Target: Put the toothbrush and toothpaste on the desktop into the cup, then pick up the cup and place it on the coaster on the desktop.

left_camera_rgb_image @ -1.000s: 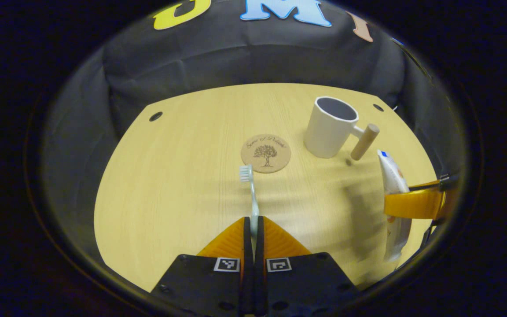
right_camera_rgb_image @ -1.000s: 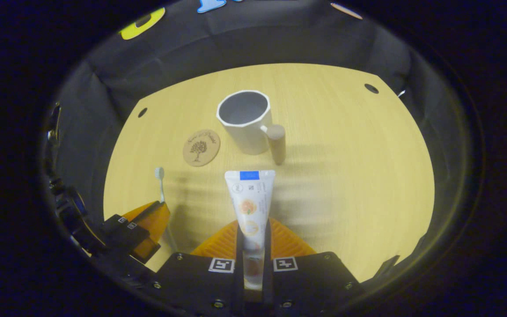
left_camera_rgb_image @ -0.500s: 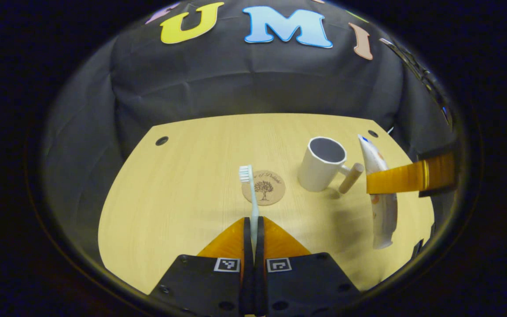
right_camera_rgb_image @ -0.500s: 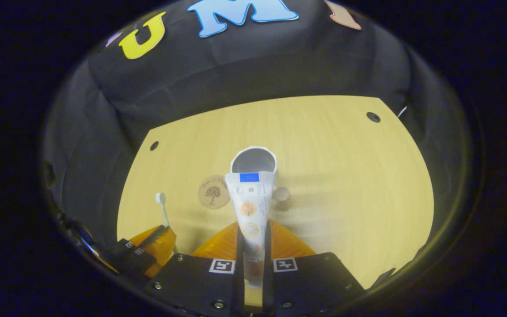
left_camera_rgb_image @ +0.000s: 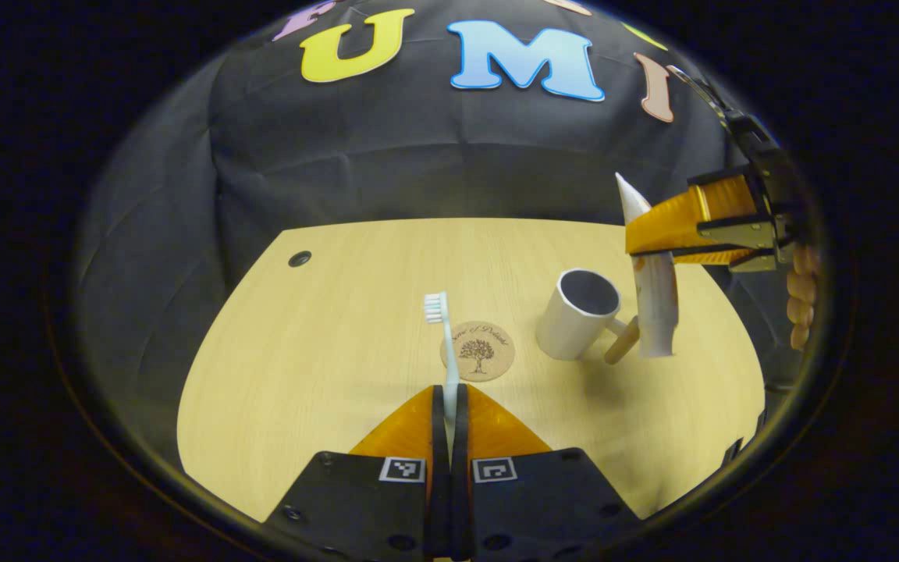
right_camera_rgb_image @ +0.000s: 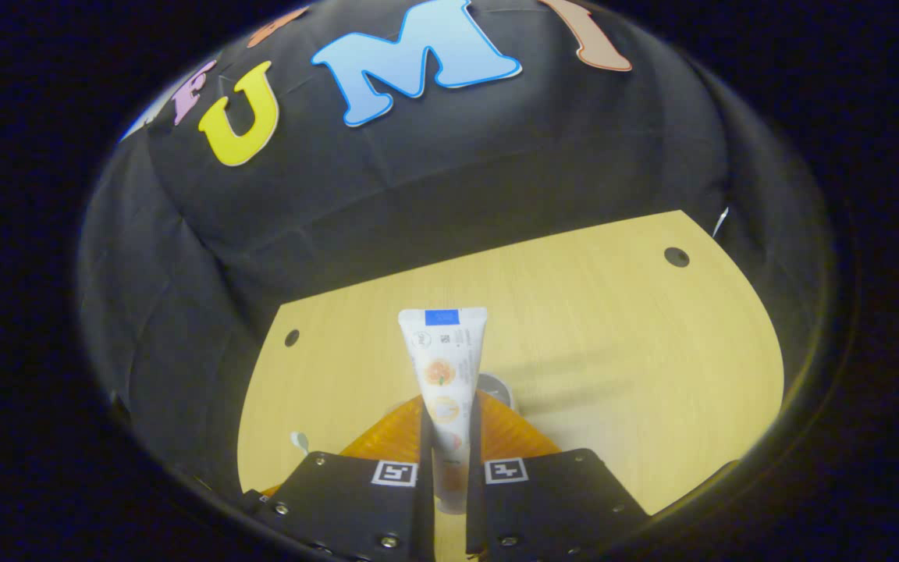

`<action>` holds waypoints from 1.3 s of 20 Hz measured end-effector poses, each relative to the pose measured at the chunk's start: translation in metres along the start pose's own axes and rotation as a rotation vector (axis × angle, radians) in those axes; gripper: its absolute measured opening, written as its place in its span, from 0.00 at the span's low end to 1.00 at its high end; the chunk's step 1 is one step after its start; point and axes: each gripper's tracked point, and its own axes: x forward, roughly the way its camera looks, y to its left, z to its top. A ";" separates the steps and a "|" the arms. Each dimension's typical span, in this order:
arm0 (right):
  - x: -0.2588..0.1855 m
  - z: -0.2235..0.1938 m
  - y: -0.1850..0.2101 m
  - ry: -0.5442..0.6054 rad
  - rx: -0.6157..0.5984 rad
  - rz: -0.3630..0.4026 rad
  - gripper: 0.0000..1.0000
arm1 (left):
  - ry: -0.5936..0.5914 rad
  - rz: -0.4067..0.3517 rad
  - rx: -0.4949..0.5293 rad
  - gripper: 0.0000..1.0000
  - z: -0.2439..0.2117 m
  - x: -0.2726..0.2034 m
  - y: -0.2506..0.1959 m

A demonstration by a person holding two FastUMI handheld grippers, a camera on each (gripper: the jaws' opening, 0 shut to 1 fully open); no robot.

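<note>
My left gripper (left_camera_rgb_image: 449, 390) is shut on the handle of a pale toothbrush (left_camera_rgb_image: 446, 343), held above the wooden table with its bristle head pointing away. Past it lie a round cork coaster (left_camera_rgb_image: 477, 351) and, to its right, a white cup (left_camera_rgb_image: 578, 312) with a wooden handle (left_camera_rgb_image: 621, 343). My right gripper (left_camera_rgb_image: 644, 230) hangs above and just right of the cup, shut on a white toothpaste tube (left_camera_rgb_image: 656, 312) that stands nearly upright, cap end down beside the cup's handle. In the right gripper view the right gripper (right_camera_rgb_image: 448, 402) clamps the tube (right_camera_rgb_image: 443, 359), and a sliver of the cup (right_camera_rgb_image: 498, 383) shows behind it.
The table (left_camera_rgb_image: 325, 328) is light wood with a small round hole (left_camera_rgb_image: 299, 258) at its far left and another hole (right_camera_rgb_image: 676, 257) at its far right. Black cloth walls close it in behind. A hand (left_camera_rgb_image: 801, 297) holds the right gripper at the right edge.
Both grippers have risen from the table. The right one carried the toothpaste up and over toward the cup, tipping it upright. The toothbrush stays clamped in the left.
</note>
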 end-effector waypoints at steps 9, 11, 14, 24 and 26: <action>0.042 0.036 -0.004 -0.067 0.102 -0.004 0.17 | 0.014 0.033 -0.002 0.08 -0.001 -0.003 0.013; 0.058 0.045 -0.008 -0.082 0.103 -0.017 0.17 | 0.019 0.042 -0.003 0.08 -0.003 -0.003 0.016; 0.070 0.048 -0.015 -0.114 0.082 -0.044 0.16 | 0.026 0.055 -0.006 0.08 -0.005 -0.003 0.022; 0.087 0.030 -0.015 -0.095 -0.027 -0.060 0.25 | 0.018 0.067 0.004 0.08 0.000 0.001 0.026; 0.089 0.020 -0.018 -0.066 -0.042 -0.077 0.29 | 0.013 0.059 0.011 0.08 0.002 0.001 0.022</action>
